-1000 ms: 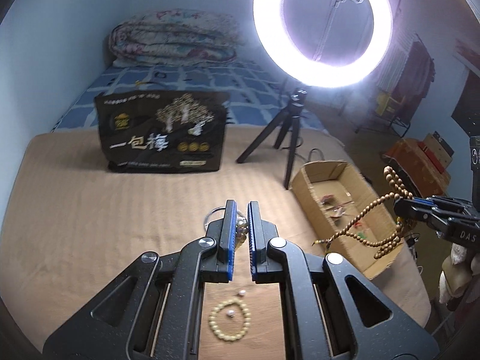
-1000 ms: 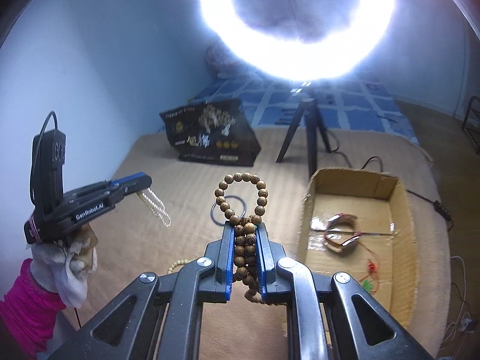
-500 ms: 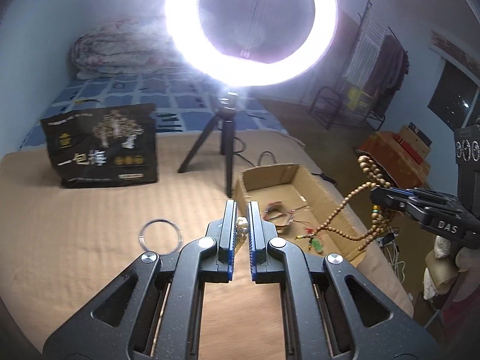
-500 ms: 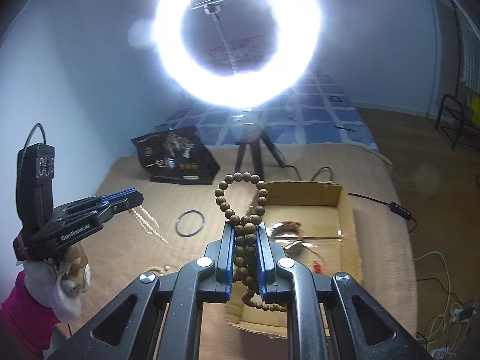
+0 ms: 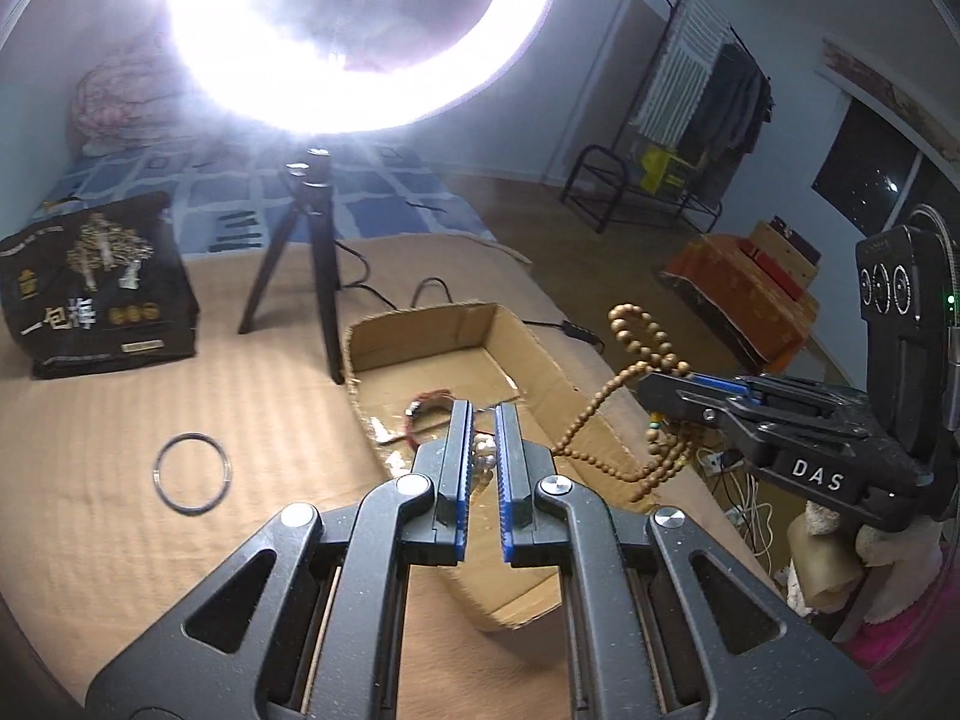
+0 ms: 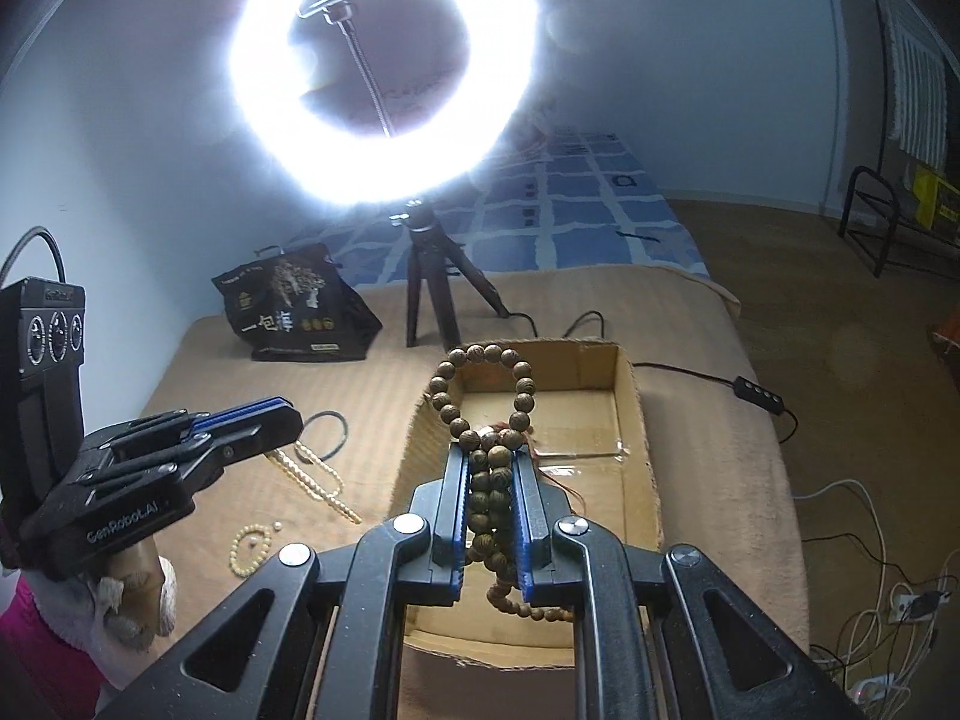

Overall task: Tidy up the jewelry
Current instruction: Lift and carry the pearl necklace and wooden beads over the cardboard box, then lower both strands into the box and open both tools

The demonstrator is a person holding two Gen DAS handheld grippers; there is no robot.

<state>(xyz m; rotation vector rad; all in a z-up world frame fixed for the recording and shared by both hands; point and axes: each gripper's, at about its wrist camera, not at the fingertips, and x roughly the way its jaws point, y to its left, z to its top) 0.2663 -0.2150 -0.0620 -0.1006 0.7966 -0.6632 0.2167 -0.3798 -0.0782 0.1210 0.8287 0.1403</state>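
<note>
While clamped, wooden beads point(image 6: 491, 480) between right hand-held gripper point(image 6: 492, 468) pads.

both claws are matte black with blue ribbed pads and silver screws. the left claw point(image 6: 264, 426) reads "genrobot.ai", the right claw point(image 5: 678, 396) "das". a pink sleeve point(image 6: 36, 654) and what looks like a white glove point(image 6: 114, 606) show.

Left wrist view: rides behind its own fingers, angled downward over the bed, cardboard box point(image 5: 528, 360) close ahead, ring light point(image 5: 360, 36) at 12 o'clock, other gripper intruding at 3 o'clock. Right wrist view: same downward tilt, directly above the box point(image 6: 630, 396), other gripper at 8 o'clock. Shared: box, ring light point(image 6: 384, 72), tripod point(image 5: 306, 258), black bag point(image 6: 294, 312), black ring point(image 5: 192, 471).
</note>
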